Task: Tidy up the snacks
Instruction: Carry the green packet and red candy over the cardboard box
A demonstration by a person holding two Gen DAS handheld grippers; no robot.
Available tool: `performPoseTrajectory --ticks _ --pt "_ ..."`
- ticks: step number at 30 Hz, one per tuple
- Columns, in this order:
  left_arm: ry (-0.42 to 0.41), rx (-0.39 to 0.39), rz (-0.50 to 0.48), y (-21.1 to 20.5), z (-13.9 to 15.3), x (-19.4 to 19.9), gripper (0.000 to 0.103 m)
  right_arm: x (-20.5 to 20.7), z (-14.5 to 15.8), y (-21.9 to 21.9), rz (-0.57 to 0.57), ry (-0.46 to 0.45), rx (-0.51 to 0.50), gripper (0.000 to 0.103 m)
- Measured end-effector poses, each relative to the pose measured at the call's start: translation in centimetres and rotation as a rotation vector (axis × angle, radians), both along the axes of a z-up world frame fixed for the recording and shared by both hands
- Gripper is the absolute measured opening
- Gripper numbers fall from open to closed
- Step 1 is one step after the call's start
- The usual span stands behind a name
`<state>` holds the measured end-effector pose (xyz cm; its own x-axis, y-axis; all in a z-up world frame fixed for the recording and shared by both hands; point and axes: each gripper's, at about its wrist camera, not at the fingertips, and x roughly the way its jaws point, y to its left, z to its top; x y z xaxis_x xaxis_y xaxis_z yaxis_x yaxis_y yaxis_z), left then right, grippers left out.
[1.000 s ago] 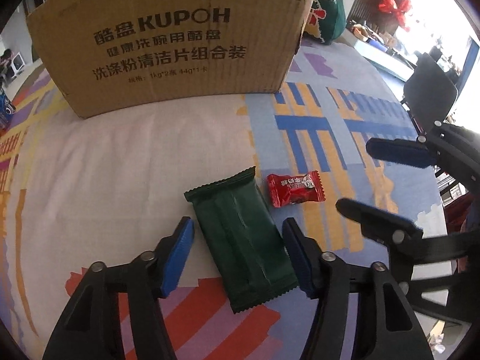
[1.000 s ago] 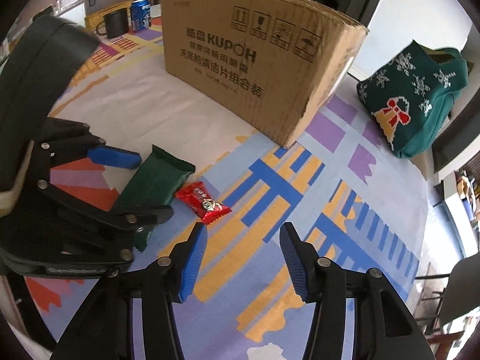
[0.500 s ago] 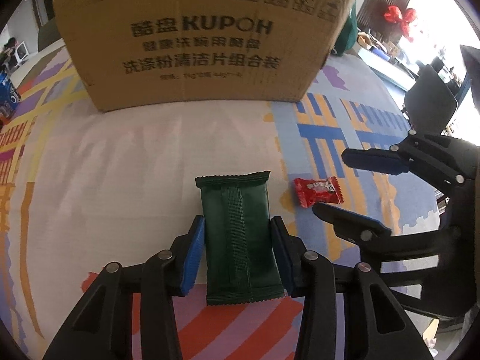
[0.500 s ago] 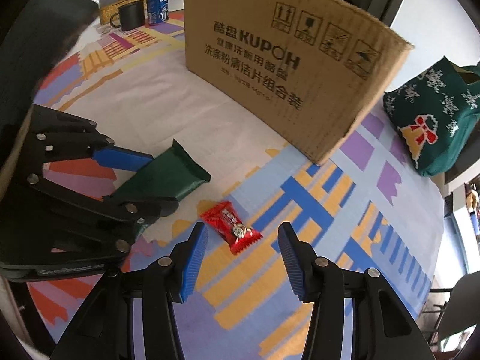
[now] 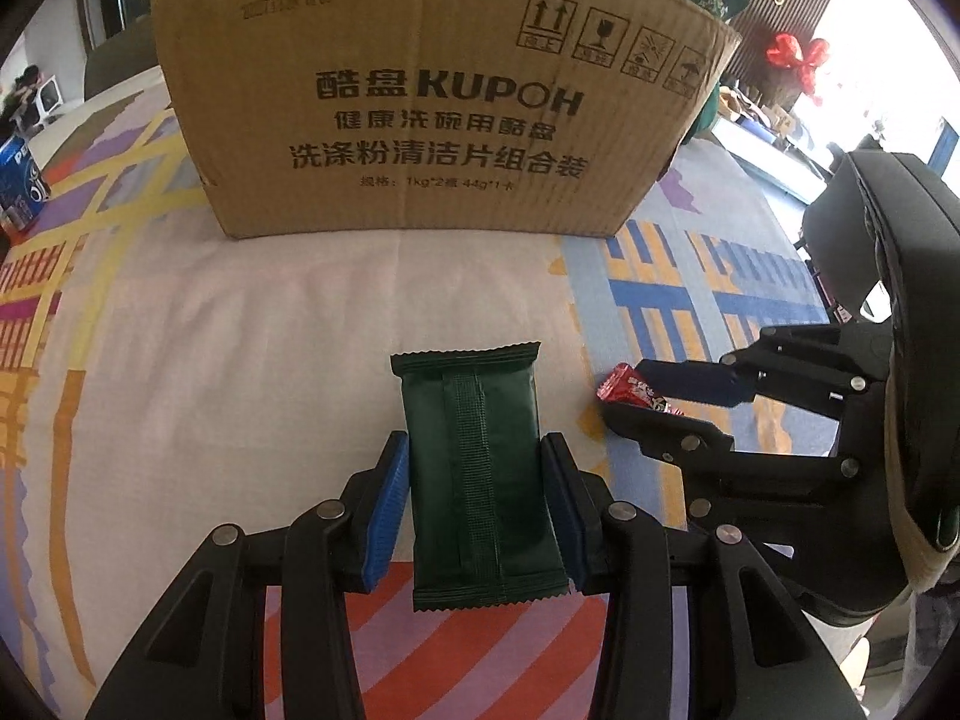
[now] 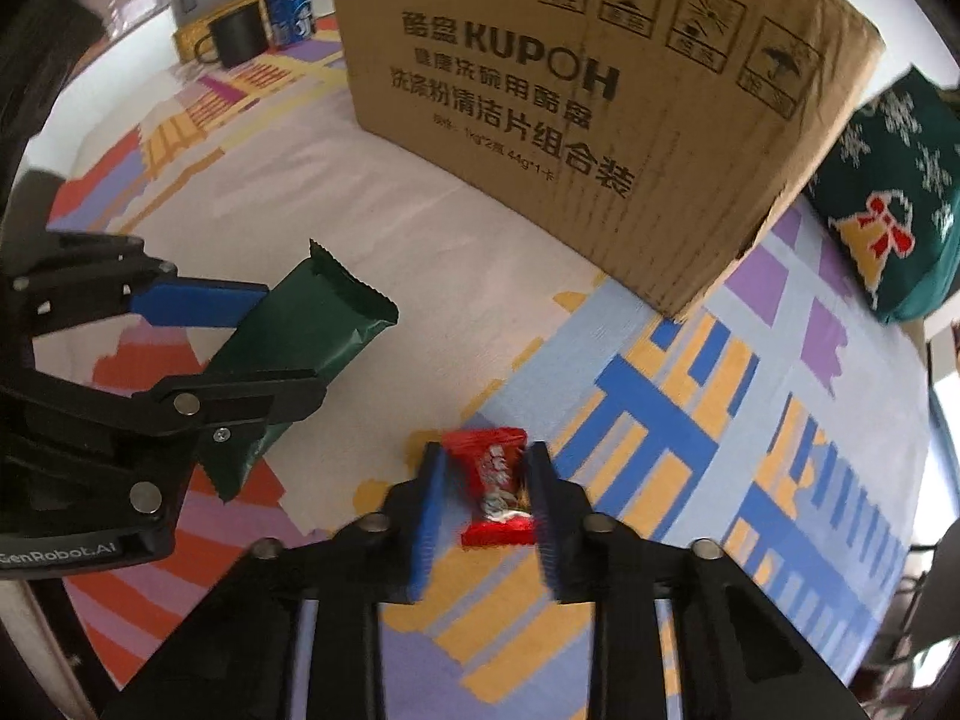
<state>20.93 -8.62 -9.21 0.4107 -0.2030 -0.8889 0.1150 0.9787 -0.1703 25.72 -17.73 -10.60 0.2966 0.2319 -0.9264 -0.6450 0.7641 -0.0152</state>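
A dark green snack packet lies lengthwise between my left gripper's blue pads, and the left gripper is shut on its long sides just above the patterned tablecloth. In the right wrist view, the packet sticks out of the left gripper. My right gripper is shut on a small red candy, with its pads pressing both sides. The left wrist view shows this candy pinched in the right gripper. A brown cardboard box stands behind both.
The cardboard box is tall, and its inside is hidden. A green Christmas bag sits to its right. A black mug and a blue soda can stand far left. The table edge runs along the right.
My left gripper closed on the green packet, which now lies straight between the pads. My right gripper moved over the red candy and closed on it.
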Motion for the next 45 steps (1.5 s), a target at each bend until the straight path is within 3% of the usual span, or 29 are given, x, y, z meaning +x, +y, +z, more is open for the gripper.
performPoseTrajectory --ticks 15,30,45 --pt "-0.099 -0.017 -0.025 1.3 2.5 -1.0 0.043 -2.3 2.2 0.0 -0.185 -0.050 0.111 0.019" --pt "-0.239 -0.026 -0.015 3.4 7.2 -0.9 0.043 -3.4 8.6 1.2 -0.256 -0.228 0.225 0.019" --pt "-0.375 -0.022 0.004 5.1 12.3 0.7 0.043 -2.1 13.6 1.9 -0.328 -0.370 0.310 0.019"
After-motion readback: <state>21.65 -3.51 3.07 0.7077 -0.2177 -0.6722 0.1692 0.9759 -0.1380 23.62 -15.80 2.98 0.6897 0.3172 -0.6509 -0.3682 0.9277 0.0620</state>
